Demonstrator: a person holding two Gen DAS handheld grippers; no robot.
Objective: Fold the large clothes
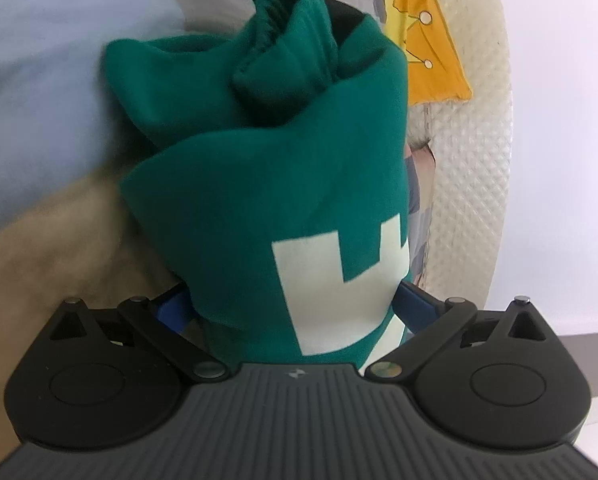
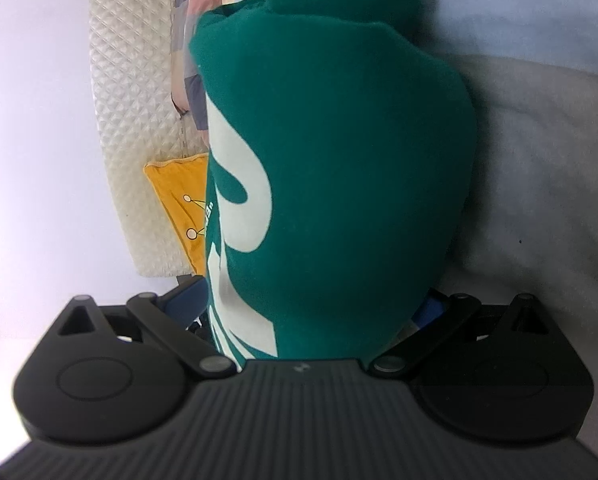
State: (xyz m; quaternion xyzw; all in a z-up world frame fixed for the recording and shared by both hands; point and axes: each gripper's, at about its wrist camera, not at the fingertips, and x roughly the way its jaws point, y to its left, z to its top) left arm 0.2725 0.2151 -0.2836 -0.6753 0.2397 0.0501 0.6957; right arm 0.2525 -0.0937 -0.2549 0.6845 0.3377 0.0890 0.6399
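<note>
Sweater: a green sweater (image 1: 267, 184) with pale lettering (image 1: 327, 292), bunched thick and filling the middle of both wrist views; it is held between the two grippers, apparently lifted.
Left gripper: the left gripper (image 1: 295, 304) has its blue fingers (image 1: 415, 304) part-closed on either side of a thick wad of the sweater, gripping it.
Right gripper: the right gripper (image 2: 319, 304) likewise clamps a fat fold of the sweater, jaws held fairly wide by the bulk.
Cuff: a ribbed cuff (image 1: 275, 20) sticks up at the far end of the sweater in the left view, so a sleeve looks tucked in loosely.
Behind the sweater: pale blue cloth (image 1: 39, 80) and tan cloth (image 1: 59, 232) on one side of it; a quilted white mattress edge (image 1: 471, 184) and a yellow cloth (image 1: 431, 48) on the other.
Step in hand: probably carrying or setting down the folded bundle; whether it rests on anything I cannot tell.
Doing it well: keep both grips level and equally tight so the layers do not slide; lower the sweater flat, far end first; release only once its weight is borne from below; then tuck the cuff in.
Risk: the bulky fold may spring open on release.
</note>
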